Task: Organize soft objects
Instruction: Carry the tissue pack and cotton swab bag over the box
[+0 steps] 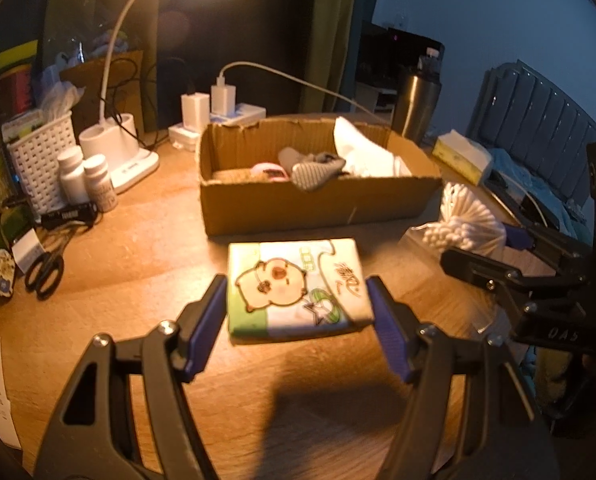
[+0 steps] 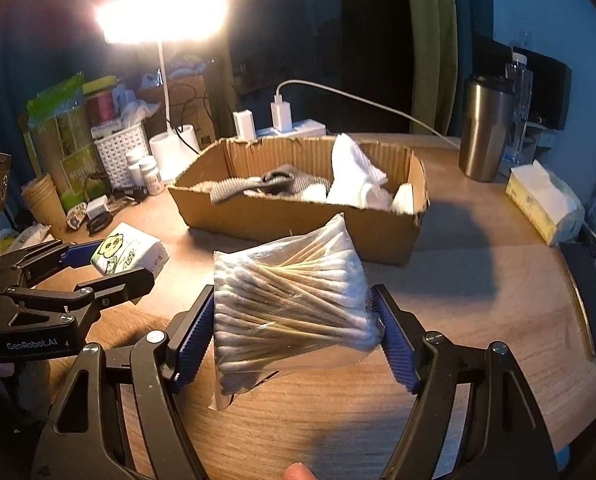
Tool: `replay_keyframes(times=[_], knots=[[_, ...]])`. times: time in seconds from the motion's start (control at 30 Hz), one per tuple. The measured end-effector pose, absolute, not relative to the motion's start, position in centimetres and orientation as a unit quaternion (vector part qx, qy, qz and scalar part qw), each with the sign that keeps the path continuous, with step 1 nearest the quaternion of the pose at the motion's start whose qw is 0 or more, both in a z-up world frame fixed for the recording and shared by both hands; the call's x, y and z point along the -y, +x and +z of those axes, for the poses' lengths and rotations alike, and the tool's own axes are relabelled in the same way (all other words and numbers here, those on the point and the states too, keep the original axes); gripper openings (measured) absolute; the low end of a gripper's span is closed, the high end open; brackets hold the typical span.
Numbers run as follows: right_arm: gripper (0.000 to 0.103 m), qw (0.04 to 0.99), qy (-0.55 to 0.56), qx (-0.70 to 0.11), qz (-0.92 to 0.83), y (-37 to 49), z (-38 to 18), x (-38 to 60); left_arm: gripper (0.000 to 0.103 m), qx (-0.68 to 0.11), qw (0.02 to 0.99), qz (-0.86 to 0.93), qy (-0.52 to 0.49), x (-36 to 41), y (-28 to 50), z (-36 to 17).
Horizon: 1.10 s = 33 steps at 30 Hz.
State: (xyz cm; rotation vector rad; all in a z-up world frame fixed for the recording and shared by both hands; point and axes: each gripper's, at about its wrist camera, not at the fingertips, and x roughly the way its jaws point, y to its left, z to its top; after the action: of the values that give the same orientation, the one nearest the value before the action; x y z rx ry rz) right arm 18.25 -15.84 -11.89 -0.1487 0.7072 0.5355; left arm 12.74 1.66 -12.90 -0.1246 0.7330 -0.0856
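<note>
Both loads ride low in their frames, lifted off the wooden surface (image 2: 477,280): the left hand-held gripper (image 1: 296,320) clamps the white-and-green cartoon tissue pack (image 1: 298,286), the right hand-held gripper (image 2: 296,332) squeezes the clear bag of cotton swabs (image 2: 294,304), apparently bound for the open brown cardboard box (image 2: 298,216) just beyond.

black tongs (image 1: 298,320), ribbed blue pads (image 1: 206,332)

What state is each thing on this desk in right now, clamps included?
Left gripper: shut on tissue pack.
Tissue pack: lifted, sealed.
Right gripper: shut on cotton swab bag.
Cotton swab bag: full, held.
Cardboard box: open, holding cloths.
Desk lamp: on.
Tissue box: open, tissue sticking out.
</note>
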Motion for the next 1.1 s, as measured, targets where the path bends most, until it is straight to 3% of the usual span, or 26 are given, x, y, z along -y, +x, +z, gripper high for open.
replay_keyframes(times=[1.1], knots=[[0.078, 0.913, -0.071, -0.290, 0.278, 20.8, -7.6, 12.4, 0.070, -0.274, 0.959, -0.025, -0.069, -5.6, 14.5, -8.0]])
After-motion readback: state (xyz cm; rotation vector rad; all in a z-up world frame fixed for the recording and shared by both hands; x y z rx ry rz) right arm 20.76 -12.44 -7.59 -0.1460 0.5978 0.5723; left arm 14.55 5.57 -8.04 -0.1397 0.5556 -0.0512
